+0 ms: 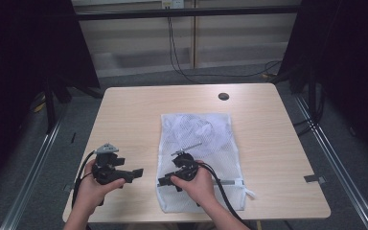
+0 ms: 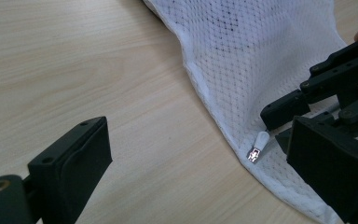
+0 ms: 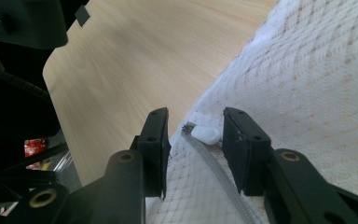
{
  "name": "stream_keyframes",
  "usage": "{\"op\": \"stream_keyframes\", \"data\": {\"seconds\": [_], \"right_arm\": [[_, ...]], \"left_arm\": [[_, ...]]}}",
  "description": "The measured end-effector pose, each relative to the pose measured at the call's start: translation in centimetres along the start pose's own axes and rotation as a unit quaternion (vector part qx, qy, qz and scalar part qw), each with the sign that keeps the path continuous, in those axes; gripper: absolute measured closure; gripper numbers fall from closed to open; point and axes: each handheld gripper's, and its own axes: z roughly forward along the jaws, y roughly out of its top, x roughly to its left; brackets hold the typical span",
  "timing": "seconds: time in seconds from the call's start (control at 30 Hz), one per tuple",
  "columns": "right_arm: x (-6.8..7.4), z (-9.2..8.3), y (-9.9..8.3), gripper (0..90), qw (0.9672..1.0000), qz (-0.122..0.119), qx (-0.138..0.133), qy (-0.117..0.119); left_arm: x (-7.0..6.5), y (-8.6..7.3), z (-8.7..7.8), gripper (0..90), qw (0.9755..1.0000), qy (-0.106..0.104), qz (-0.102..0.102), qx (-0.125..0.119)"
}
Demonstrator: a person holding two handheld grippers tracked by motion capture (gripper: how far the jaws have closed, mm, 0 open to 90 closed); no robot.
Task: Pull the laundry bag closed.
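A white mesh laundry bag (image 1: 199, 139) lies flat on the wooden table (image 1: 129, 120), with its zipper running along the near end. My right gripper (image 1: 165, 182) rests low on the bag's near left corner. In the right gripper view its jaws (image 3: 195, 122) stand open on either side of the small white zipper pull (image 3: 205, 134), with gaps on both sides. The left gripper view shows the same pull (image 2: 259, 144) beside the right gripper's fingers (image 2: 284, 109). My left gripper (image 1: 134, 173) hovers over bare table left of the bag, open wide and holding nothing (image 2: 200, 177).
A round black cable hole (image 1: 224, 96) sits at the table's far edge. Grey tape (image 1: 314, 178) marks the right edge. Cables (image 1: 182, 67) trail on the floor beyond the table, and dark curtains hang at both sides. Bare wood lies left of the bag.
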Motion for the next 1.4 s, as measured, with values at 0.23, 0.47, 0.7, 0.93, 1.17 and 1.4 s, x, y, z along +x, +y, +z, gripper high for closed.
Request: {"op": "stream_keyframes", "data": {"seconds": [0.23,0.47,0.7,0.93,1.17,1.4], "right_arm": [[-0.1,0.4,-0.1,63.7,1.0,0.006,0.0,0.007],[-0.2,0.7,-0.1,66.2,0.9999,0.008,0.007,-0.003],[-0.2,0.5,-0.1,66.1,0.9999,0.016,0.003,0.004],[-0.2,0.4,-0.1,66.0,0.9998,0.02,0.002,0.003],[-0.2,1.0,-0.1,65.6,0.9996,0.026,0.004,0.006],[0.1,1.0,0.0,66.5,0.9993,0.029,-0.002,0.022]], "left_arm": [[0.1,0.0,0.0,6.1,1.0,0.001,-0.001,0.0],[0.1,-0.1,0.0,6.2,1.0,0.0,-0.001,0.001],[0.1,0.0,-0.1,6.3,1.0,0.0,0.001,0.002],[0.2,0.0,-0.1,6.3,1.0,0.002,0.0,0.0],[0.2,0.0,-0.2,6.5,1.0,0.003,0.001,-0.002],[0.2,0.0,-0.3,6.6,1.0,0.005,0.003,-0.003]]}}
